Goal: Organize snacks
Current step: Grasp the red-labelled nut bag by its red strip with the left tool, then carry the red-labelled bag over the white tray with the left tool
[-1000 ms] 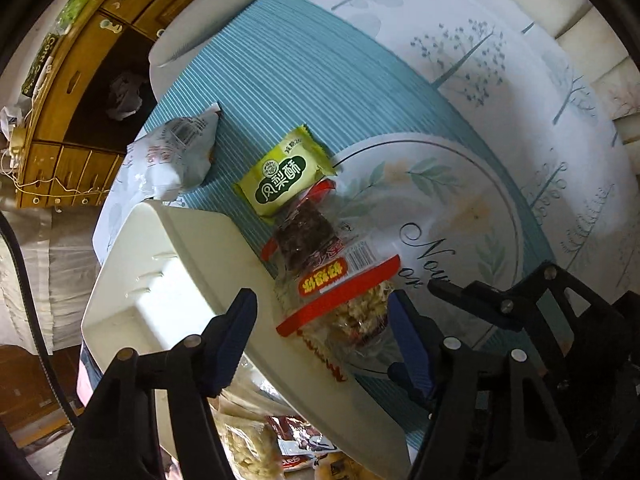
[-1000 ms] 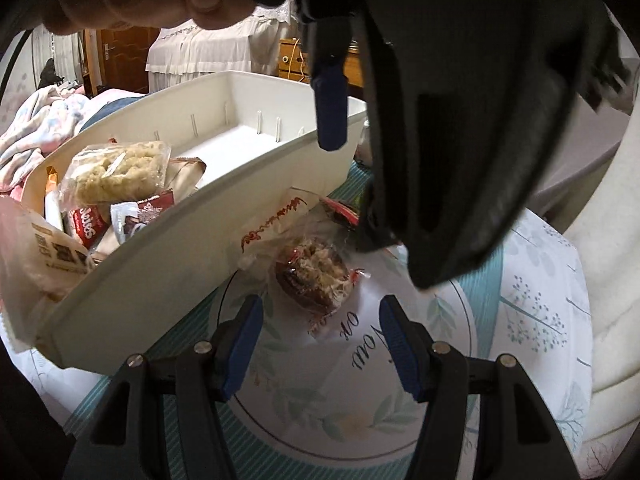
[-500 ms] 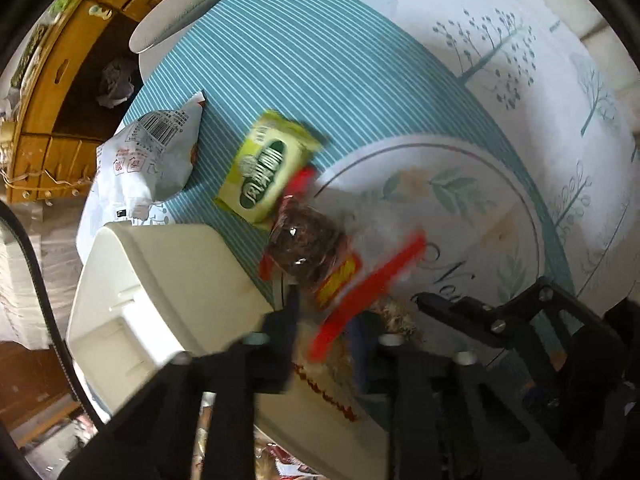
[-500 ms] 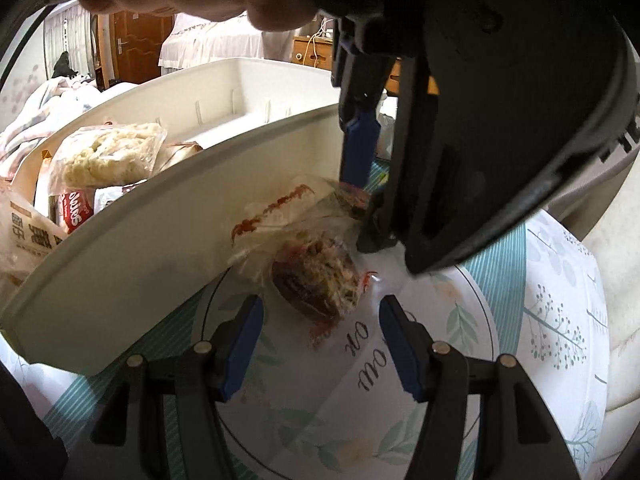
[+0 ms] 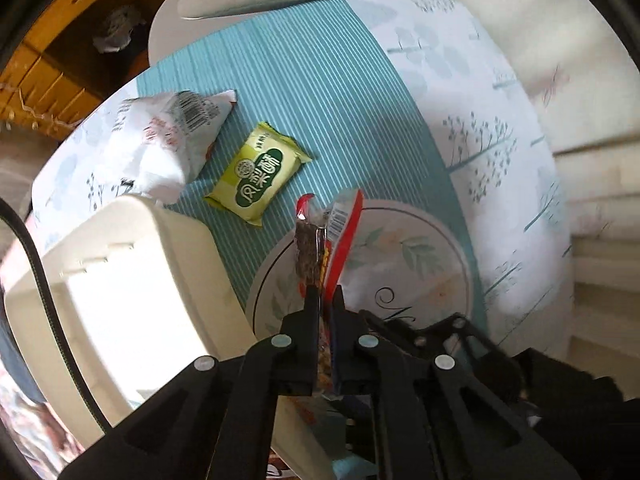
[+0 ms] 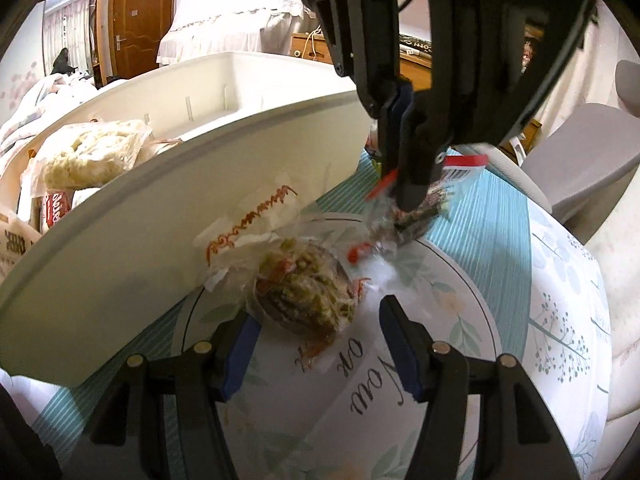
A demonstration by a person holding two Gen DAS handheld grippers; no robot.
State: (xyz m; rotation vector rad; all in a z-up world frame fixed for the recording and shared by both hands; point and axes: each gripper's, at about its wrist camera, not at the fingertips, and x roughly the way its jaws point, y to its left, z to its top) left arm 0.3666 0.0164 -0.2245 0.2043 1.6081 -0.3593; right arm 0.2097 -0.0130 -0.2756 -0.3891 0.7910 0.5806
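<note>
Loose snack packets [image 5: 262,174] — four

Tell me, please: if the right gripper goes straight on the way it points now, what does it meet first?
Probably the clear-wrapped snack lying on the tablecloth, just ahead between the right gripper's open jaws; depth is uncertain.

Teal-striped tablecloth [image 5: 320,92], white bin [image 5: 120,280], green packet [image 5: 258,172], white bag [image 5: 168,140], clear-wrapped cake [image 6: 304,292]

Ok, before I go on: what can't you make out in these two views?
- Left wrist view: lower end of the red-trimmed snack packet, hidden inside the shut left gripper.
- Right wrist view: print on that packet, motion-blurred.
- Right wrist view: far packets in the white bin, hidden behind its near wall.
</note>
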